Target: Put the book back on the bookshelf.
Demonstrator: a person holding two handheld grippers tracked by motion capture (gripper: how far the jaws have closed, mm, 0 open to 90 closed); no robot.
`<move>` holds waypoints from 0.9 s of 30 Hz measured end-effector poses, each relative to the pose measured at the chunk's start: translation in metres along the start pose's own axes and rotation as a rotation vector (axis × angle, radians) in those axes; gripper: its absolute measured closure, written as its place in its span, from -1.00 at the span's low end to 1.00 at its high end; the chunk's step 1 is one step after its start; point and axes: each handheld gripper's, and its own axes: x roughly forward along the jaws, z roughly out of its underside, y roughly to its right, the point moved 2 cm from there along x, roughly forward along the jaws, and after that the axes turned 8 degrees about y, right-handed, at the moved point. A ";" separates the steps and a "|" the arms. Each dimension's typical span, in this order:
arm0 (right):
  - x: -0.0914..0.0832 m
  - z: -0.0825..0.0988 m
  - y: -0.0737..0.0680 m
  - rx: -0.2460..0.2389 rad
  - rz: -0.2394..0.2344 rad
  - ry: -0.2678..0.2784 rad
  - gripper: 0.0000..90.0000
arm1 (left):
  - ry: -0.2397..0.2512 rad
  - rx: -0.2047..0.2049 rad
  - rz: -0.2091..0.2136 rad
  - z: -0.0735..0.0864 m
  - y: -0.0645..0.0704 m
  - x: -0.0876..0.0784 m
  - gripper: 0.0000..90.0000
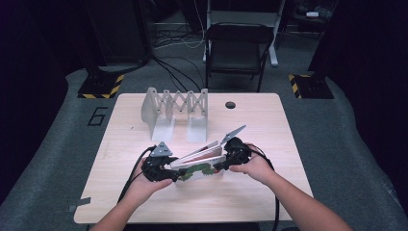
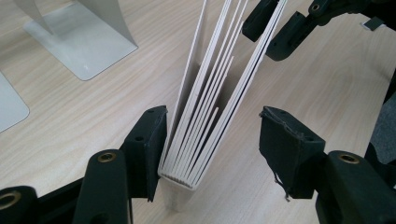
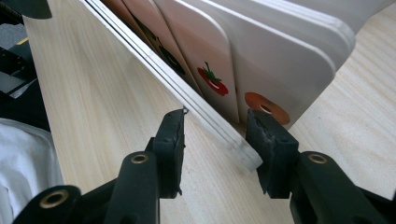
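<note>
On the wooden table [image 1: 250, 190], a person's left tool [image 2: 212, 140] and right tool [image 3: 215, 133] are both standing open around a board book [image 1: 199, 166], neither clamping it.

In the high view, the book's [image 1: 199, 168] cover picture was too small to make out, and the hands hid both its ends. In the right gripper view, its pages [image 3: 261, 51] ran off at twelve o'clock.
</note>
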 end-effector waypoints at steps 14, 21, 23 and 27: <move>0.001 0.000 0.003 0.029 -0.002 0.005 0.25 | -0.012 0.043 -0.012 0.001 0.001 0.011 -0.03; 0.002 -0.001 0.005 0.015 -0.001 0.003 0.24 | -0.019 0.065 -0.015 0.000 0.001 0.012 0.00; 0.002 -0.002 0.005 0.009 0.004 0.006 0.24 | -0.021 0.067 -0.014 0.000 0.002 0.012 0.01; 0.003 -0.002 0.005 -0.001 0.013 0.014 0.23 | -0.015 0.083 -0.019 0.000 0.002 0.015 0.03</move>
